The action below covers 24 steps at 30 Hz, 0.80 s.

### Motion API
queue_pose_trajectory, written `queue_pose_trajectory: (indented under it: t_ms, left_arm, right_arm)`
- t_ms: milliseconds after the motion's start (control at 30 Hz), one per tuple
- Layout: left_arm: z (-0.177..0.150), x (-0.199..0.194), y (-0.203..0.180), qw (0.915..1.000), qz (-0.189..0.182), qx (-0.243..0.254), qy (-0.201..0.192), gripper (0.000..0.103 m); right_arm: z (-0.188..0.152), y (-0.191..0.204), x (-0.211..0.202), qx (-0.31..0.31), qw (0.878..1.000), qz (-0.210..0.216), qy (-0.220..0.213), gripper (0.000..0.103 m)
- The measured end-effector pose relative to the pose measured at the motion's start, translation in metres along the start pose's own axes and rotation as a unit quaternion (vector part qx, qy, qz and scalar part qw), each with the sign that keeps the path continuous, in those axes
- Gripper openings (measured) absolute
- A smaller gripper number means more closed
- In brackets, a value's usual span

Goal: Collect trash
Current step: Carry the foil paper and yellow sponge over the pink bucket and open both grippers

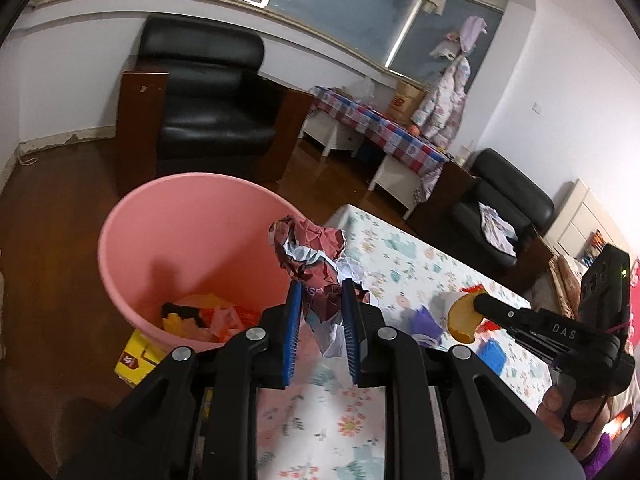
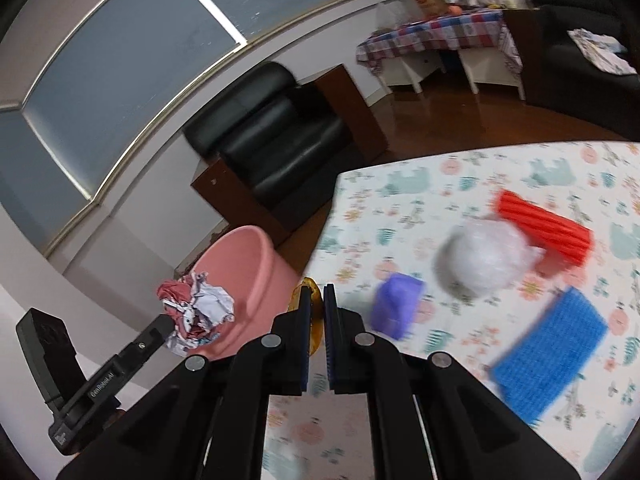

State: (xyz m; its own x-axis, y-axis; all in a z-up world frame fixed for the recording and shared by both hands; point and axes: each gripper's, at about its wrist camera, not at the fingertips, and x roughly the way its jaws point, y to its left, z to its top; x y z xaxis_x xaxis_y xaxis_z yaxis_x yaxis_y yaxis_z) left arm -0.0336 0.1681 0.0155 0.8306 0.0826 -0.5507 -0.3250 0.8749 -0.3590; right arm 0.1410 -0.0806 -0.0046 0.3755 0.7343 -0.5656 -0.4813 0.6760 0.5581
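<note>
The wide mouth of the round pink plastic bucket [image 1: 192, 240] stands open beside the floral-clothed counter [image 1: 400, 264], scraps only at its bottom. On the counter, a purple block [image 2: 396, 310], white plastic wad [image 2: 480, 260], red ribbed roll [image 2: 544, 226] and blue mat [image 2: 554, 350] crowd together.

Your table [image 2: 460, 168] wears a cloth printed with flowers and pale green animals. On it you see a white crumpled plastic ball [image 2: 480, 258] touching a red ribbed piece [image 2: 544, 224], a purple scrap [image 2: 396, 310] and a blue textured pad [image 2: 552, 356]. The pink bin [image 1: 180, 248] stands on the brown floor [image 1: 52, 220] beside a yellow box [image 1: 134, 360].
</note>
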Motion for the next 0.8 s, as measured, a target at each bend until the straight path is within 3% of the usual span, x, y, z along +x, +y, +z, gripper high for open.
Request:
queue_pose_trajectory:
  t_ms: [400,800]
  left_arm:
    - [0.008,-0.006,0.044,0.9982,0.049,-0.031,-0.012,0.020]
    - [0.007,0.000,0.066,0.9964,0.071,-0.047,-0.006,0.020]
  right_arm:
    - [0.008,0.068,0.064,-0.060,0.997,0.033,0.035,0.006]
    - [0.003,0.092,0.117,-0.073,0.995,0.034,0.066,0.006]
